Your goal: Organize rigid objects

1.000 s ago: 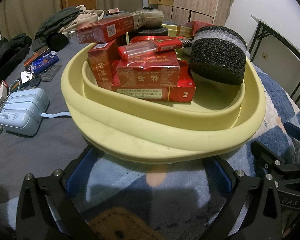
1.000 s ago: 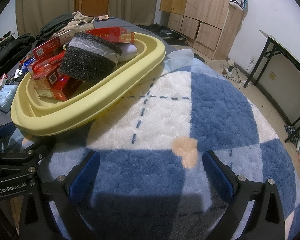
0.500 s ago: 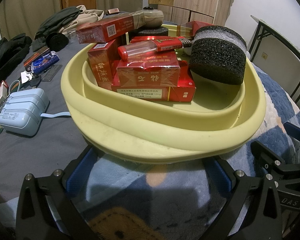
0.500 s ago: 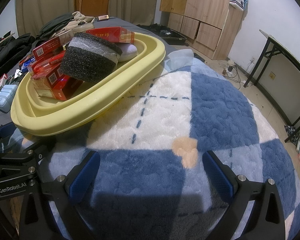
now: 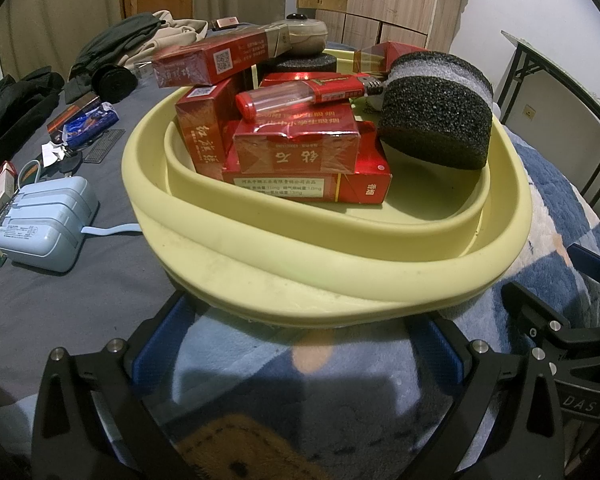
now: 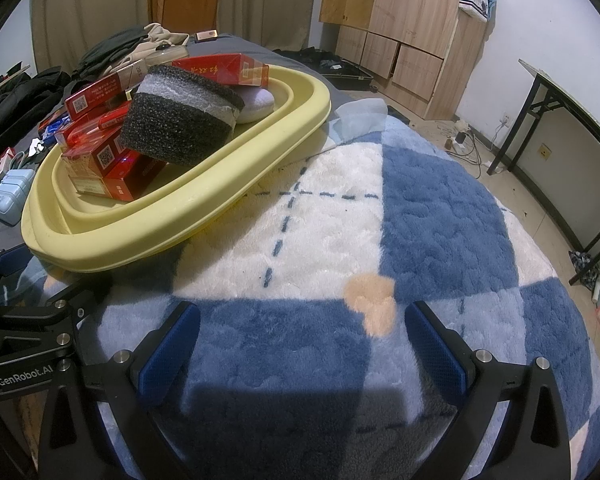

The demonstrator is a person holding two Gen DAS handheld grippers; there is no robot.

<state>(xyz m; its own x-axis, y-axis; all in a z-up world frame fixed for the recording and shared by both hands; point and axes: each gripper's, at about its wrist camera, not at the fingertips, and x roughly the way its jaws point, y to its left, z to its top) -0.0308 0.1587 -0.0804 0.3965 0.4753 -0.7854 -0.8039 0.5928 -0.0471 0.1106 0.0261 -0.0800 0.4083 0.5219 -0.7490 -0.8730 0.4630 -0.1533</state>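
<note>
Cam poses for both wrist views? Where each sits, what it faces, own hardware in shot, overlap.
Left wrist: low on the bed, facing the yellow basin of red boxes head-on; its open fingers show below, right gripper at right edge.
Right wrist: beside it, facing across the plaid blanket, basin upper left; own open fingers below, left gripper at left edge.
Shared: basin, black foam block, blanket.

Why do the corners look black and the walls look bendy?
Both views come through a round fisheye lens, so the corners stay black. In the right wrist view the table legs bow. In the left wrist view the yellow basin bulges, and a dark shadow lies on the blanket between the jaws.
</note>
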